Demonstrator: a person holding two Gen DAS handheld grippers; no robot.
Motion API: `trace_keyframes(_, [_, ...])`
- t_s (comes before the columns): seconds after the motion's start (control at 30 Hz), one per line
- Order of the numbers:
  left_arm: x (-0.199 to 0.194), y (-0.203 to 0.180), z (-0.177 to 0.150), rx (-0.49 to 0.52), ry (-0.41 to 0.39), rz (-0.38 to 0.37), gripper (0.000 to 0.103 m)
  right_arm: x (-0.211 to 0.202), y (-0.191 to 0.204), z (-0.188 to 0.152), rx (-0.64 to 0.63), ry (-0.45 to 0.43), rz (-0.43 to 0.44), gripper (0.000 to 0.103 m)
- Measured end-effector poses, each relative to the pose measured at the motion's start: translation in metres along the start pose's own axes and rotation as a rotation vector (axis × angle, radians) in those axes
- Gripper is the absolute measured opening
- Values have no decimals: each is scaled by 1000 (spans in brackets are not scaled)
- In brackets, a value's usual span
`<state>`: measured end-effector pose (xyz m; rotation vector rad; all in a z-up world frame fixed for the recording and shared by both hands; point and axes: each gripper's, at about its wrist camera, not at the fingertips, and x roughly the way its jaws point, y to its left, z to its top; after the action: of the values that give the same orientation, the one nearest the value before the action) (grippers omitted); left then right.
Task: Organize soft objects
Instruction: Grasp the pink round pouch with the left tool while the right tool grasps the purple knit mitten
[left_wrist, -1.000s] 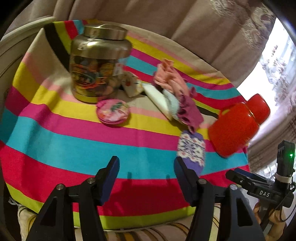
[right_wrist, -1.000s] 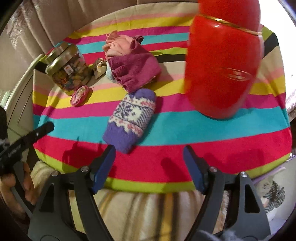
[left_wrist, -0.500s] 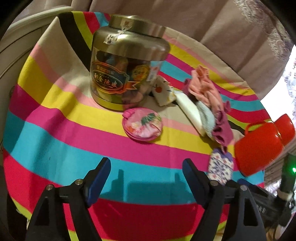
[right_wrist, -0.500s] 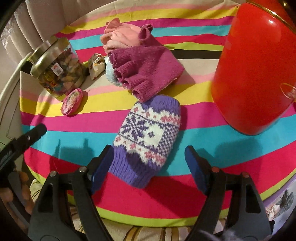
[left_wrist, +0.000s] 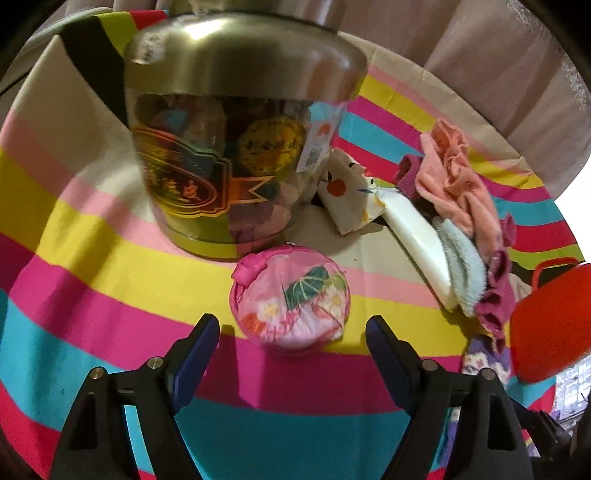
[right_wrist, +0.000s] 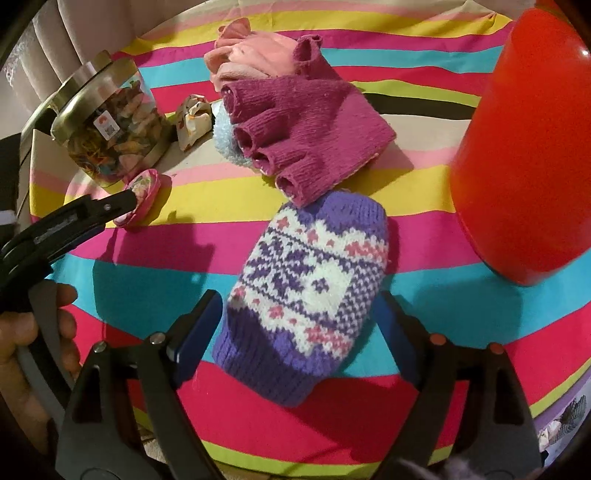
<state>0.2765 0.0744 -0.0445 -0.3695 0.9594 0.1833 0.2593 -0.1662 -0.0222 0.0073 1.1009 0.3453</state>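
A round pink floral pouch (left_wrist: 291, 295) lies on the striped cloth (left_wrist: 74, 258), just ahead of my left gripper (left_wrist: 290, 328), which stands open with its fingers apart from the pouch. A purple and white knitted mitten (right_wrist: 310, 295) lies between the fingers of my right gripper (right_wrist: 297, 301). Its jaws are opening and its pads do not press on the wool. Beyond the mitten lie a magenta fingerless glove (right_wrist: 306, 125), a pink cloth (right_wrist: 255, 55) and a pale blue fuzzy sock (right_wrist: 225, 140), heaped together. The pouch (right_wrist: 142, 195) also shows at the left of the right wrist view.
A large gold-lidded jar (left_wrist: 229, 147) stands right behind the pouch. Beside it lie a small white printed bag (left_wrist: 347, 192) and a flat white item (left_wrist: 417, 236). A big red container (right_wrist: 524, 147) stands right of the mitten. A hand (right_wrist: 22, 332) holds the left gripper.
Both grippers came forward and lower. The left one swung from the mitten toward the jar and pouch and spread wider. The mitten now sits between the right gripper's fingers.
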Motion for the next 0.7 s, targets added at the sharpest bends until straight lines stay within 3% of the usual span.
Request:
trace_keyframes(0.37, [29, -16, 13, 77, -7, 80, 82, 19, 6, 10, -14, 11, -65, 90])
trace_keyframes(0.43, [32, -21, 14, 98, -12, 96, 77, 21, 6, 11, -22, 9, -84, 90])
trace_keyframes(0.7, [28, -36, 8, 140, -20, 85, 75, 23, 10, 12, -45, 5, -120, 88])
